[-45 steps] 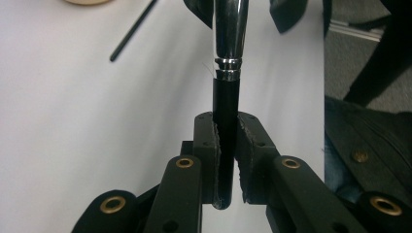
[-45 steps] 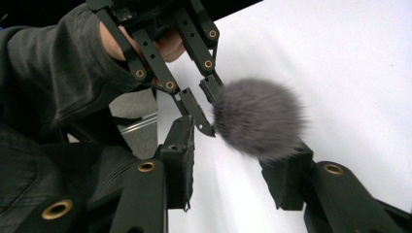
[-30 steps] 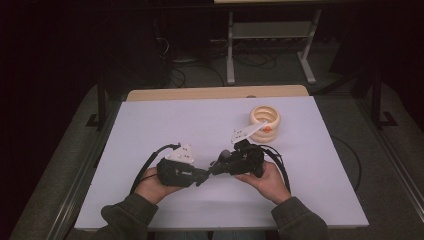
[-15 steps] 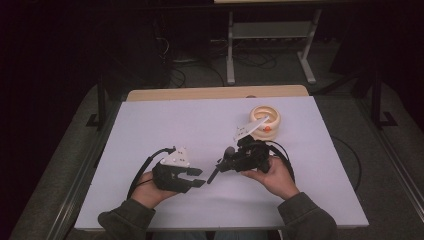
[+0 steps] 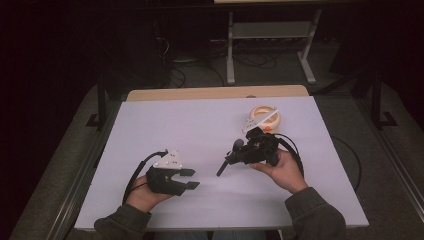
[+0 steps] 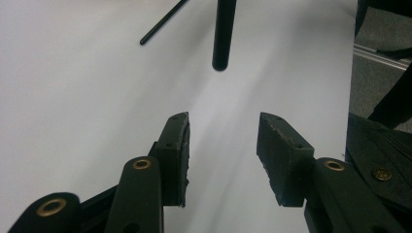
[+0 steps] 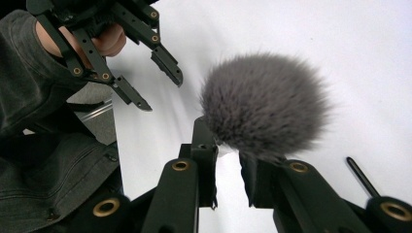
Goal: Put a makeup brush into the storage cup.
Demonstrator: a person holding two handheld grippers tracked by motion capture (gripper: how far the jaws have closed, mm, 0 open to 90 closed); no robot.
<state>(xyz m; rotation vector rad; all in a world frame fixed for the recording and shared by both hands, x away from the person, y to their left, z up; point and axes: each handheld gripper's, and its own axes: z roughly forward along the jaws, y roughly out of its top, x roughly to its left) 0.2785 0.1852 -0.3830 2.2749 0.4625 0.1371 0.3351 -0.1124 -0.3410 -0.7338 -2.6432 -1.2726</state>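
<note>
A small microphone with a grey furry head (image 7: 265, 104) and a black stem (image 5: 222, 167) is held above the white table (image 5: 200, 125). My right gripper (image 7: 226, 145) is shut on it just below the furry head, right of the table's middle (image 5: 236, 152). My left gripper (image 5: 190, 178) hovers near the front left, well apart from the microphone. Its jaws have just been opening and nothing lies between them (image 6: 223, 141). In the left gripper view the stem's end (image 6: 221, 39) hangs ahead of the jaws, beside a thin black rod (image 6: 163, 22).
A cream-coloured tape roll (image 5: 265, 117) lies at the back right of the table, just behind the right hand. Cables trail from both grippers. The table's wooden far edge (image 5: 215, 93) borders dark floor with a metal stand (image 5: 270, 35).
The two grippers were together at mid-table. The left one has let go, opened, and drawn back to the front left. The right hand has carried the microphone a little right and up.
</note>
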